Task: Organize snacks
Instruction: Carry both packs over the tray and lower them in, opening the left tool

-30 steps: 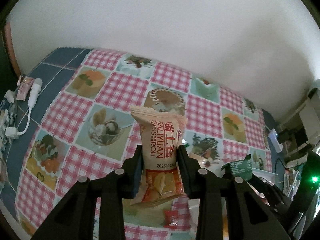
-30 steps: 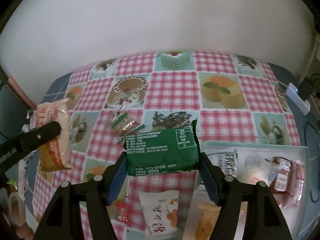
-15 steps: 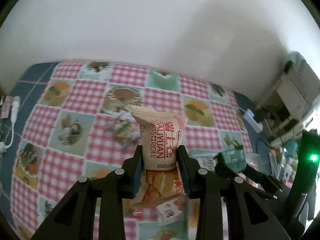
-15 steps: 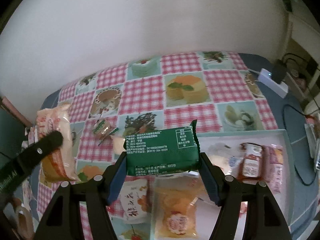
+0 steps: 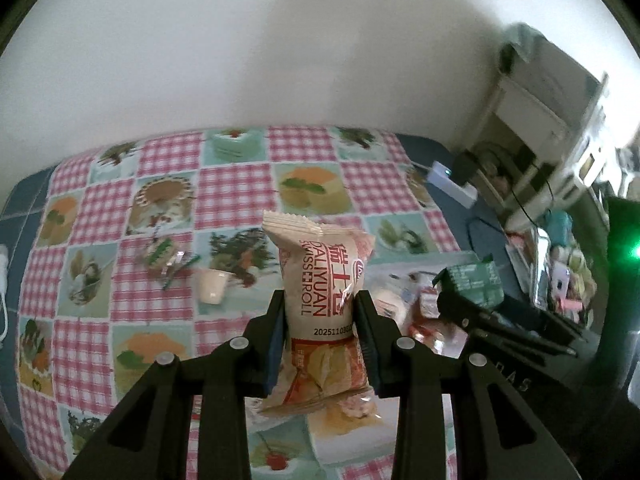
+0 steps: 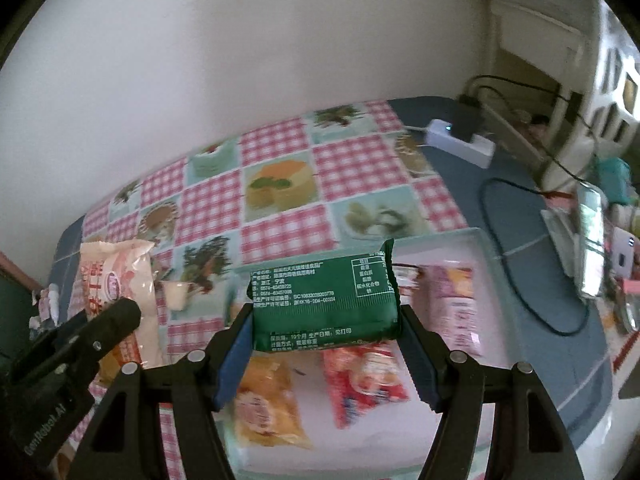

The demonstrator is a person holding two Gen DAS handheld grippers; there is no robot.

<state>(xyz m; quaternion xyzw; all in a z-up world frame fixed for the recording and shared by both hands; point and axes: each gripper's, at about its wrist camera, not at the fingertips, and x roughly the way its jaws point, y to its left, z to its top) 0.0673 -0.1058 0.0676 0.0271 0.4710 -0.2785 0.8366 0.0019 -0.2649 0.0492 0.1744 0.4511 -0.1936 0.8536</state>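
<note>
My left gripper [image 5: 320,320] is shut on an upright beige and orange Swiss roll packet [image 5: 324,280], held above the table. The same packet [image 6: 116,280] shows at the left of the right wrist view, behind the left gripper's black finger [image 6: 120,316]. My right gripper [image 6: 326,312] is shut on a green snack packet [image 6: 324,304], held crosswise over a pale tray [image 6: 486,252]. In the tray lie a yellow packet [image 6: 264,408], a red packet [image 6: 364,368] and a pink one [image 6: 456,304]. The green packet [image 5: 476,284] also appears at the right of the left wrist view.
A checked tablecloth [image 5: 236,176] with dessert pictures covers the table. On it lie a small green-wrapped snack [image 5: 164,256] and a white cup on its side [image 5: 212,288]. A white power strip [image 6: 460,140] with cables lies at the far right, with cluttered shelves [image 5: 548,168] beyond.
Both grippers have swung to the right with their packets still held. The tray and its packets have come under the right gripper, and the shelves at the right have come into view.
</note>
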